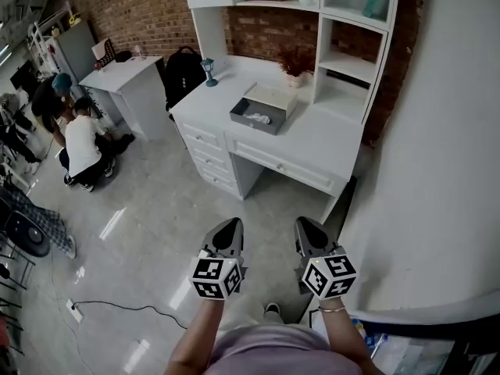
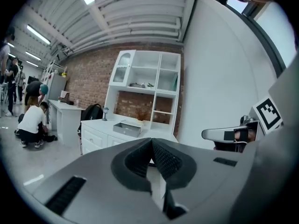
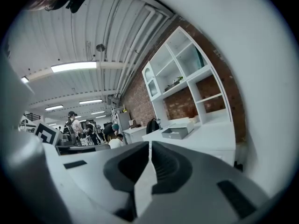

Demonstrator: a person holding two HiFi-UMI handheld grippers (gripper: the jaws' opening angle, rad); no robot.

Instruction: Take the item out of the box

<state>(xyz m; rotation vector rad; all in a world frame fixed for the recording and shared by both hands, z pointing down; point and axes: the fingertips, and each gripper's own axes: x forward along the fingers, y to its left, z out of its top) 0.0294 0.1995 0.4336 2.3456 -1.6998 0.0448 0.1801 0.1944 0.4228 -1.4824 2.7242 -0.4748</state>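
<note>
Two grippers are held level side by side above the floor (image 1: 156,209): the left gripper (image 1: 231,223) and the right gripper (image 1: 306,223). Each has its fingers pressed together with nothing between them. The grey box (image 1: 248,109) stands open on the white desk (image 1: 312,143), well ahead of both sets of fingertips. The white item (image 1: 258,119) lies inside the box, clear of either gripper.
</note>
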